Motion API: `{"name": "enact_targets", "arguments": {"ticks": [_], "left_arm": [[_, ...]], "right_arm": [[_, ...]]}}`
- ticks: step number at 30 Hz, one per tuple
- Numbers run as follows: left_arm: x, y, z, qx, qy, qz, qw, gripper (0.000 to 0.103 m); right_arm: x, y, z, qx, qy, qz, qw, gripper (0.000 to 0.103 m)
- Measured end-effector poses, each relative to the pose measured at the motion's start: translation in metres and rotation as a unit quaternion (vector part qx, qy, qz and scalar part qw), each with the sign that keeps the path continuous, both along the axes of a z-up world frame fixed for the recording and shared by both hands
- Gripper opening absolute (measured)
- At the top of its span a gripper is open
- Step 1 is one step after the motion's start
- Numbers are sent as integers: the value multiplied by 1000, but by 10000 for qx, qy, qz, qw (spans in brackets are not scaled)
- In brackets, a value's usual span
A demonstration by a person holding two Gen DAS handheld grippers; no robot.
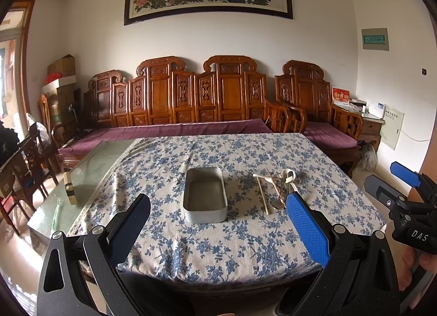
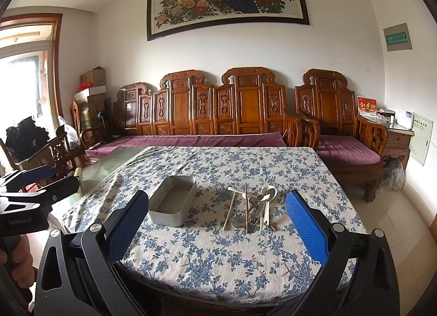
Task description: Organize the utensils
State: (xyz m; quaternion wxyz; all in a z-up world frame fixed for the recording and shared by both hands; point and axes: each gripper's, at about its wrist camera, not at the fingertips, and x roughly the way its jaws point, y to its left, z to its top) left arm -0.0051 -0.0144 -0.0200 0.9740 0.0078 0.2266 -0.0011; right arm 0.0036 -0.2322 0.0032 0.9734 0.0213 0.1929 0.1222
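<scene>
both fisheye views look forward from the near edge of the floral tablecloth (image 1: pixel 218 247), level with each other and tilted slightly down, facing the carved wooden sofa (image 1: pixel 191 97) on the far wall. the left wrist view sits left of the metal tin (image 1: pixel 205 197), almost square to it; the right wrist view sits further right, seeing the tin (image 2: pixel 172 204) at an angle. both share cloth, tin, utensil pile (image 2: pixel 252 209) and sofa.

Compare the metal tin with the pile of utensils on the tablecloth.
The metal tin is one grey rectangular container, and empty; the utensil pile is a loose heap of crossed chopsticks, spoons and metal cutlery. The tin sits left of the pile, apart from it. Both rest on the floral tablecloth, untouched by either hand-held gripper.
</scene>
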Motion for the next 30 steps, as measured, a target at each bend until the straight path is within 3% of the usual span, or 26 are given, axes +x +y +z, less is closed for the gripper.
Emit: {"name": "enact_targets", "arguments": {"ticks": [13, 22, 30], "left_arm": [[59, 3, -13, 189, 434, -304, 9984, 97], [111, 1, -40, 249, 863, -550, 9944, 97], [154, -14, -67, 150, 1308, -945, 9868, 96]], "right_arm": [[46, -9, -32, -123, 264, 5, 9996, 99], [88, -21, -60, -368, 598, -45, 9975, 83], [145, -38, -90, -502, 1019, -88, 9935, 56]]}}
